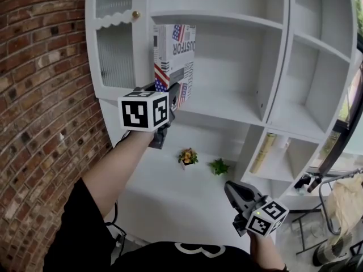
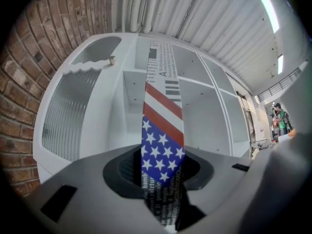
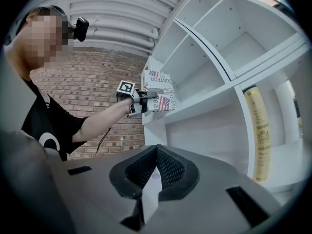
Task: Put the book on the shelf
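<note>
The book (image 1: pixel 174 61), whose cover carries a stars-and-stripes pattern and printed lettering, is clamped upright in the left gripper (image 1: pixel 170 98). In the left gripper view the jaws are seen pressed on the lower part of the book from both sides, with the flag-patterned edge rising between them. The book is held at the mouth of the upper middle compartment of the white shelf unit (image 1: pixel 227 109), at that compartment's left side, just beside the divider. Beyond this divider a ribbed-glass cabinet door (image 1: pixel 116 55) with a small round knob (image 1: pixel 136 15) is fitted. Whether the lower edge of the book touches the shelf board cannot be determined from any view. The marker cube (image 1: pixel 144 111) of the left gripper faces the head camera, and the arm behind it is extended toward the shelf. The right gripper (image 1: pixel 231 187) is held low at the right, well apart from the book – its jaws are closed, tip against tip, and nothing is gripped between them. Two small potted plants (image 1: pixel 187 156) are set on the lower white surface of the unit. A yellowish book (image 1: pixel 262 152) leans in a lower right compartment. A brick wall (image 1: pixel 39 95) adjoins the unit on the left.
</note>
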Demonstrator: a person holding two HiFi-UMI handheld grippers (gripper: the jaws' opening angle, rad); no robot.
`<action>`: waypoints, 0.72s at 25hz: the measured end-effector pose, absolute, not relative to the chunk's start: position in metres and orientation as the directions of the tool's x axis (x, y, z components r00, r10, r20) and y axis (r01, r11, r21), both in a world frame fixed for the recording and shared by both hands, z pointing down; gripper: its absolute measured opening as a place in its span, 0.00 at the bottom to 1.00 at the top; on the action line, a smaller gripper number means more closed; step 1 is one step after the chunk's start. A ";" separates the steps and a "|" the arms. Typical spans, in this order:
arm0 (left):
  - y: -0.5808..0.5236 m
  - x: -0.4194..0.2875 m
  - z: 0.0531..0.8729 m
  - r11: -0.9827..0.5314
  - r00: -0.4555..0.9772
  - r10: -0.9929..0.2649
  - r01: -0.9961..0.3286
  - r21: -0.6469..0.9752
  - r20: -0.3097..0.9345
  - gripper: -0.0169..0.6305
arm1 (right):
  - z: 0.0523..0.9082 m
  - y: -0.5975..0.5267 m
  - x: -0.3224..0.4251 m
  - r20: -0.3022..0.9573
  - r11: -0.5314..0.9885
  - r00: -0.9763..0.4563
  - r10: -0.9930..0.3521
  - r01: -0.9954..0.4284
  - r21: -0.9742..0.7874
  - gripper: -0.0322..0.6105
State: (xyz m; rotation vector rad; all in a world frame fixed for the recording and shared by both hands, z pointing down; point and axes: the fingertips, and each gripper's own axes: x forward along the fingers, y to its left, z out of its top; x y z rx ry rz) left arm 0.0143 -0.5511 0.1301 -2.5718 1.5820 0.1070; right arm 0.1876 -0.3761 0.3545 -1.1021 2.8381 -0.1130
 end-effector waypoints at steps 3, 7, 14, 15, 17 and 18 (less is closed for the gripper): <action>-0.569 0.019 0.137 -0.443 0.447 -0.889 -0.894 -0.063 -0.100 0.26 | 0.359 -0.381 0.191 -0.054 0.733 -0.732 -0.679 -0.672 -0.106 0.07; -0.590 0.025 0.137 -0.440 0.445 -0.891 -0.895 -0.068 -0.089 0.26 | 0.364 -0.388 0.203 -0.046 0.714 -0.715 -0.698 -0.690 -0.118 0.07; -0.616 0.031 0.136 -0.425 0.429 -0.900 -0.902 -0.072 -0.069 0.26 | 0.376 -0.396 0.219 -0.026 0.688 -0.691 -0.722 -0.713 -0.135 0.07; -0.619 0.031 0.135 -0.424 0.428 -0.902 -0.903 -0.068 -0.064 0.26 | 0.376 -0.396 0.221 -0.026 0.685 -0.688 -0.725 -0.716 -0.136 0.07; -0.625 0.034 0.135 -0.425 0.429 -0.902 -0.903 -0.063 -0.050 0.26 | 0.378 -0.396 0.225 -0.025 0.680 -0.684 -0.729 -0.720 -0.140 0.07; -0.628 0.035 0.136 -0.427 0.430 -0.902 -0.902 -0.061 -0.041 0.26 | 0.379 -0.396 0.227 -0.024 0.679 -0.683 -0.730 -0.721 -0.142 0.07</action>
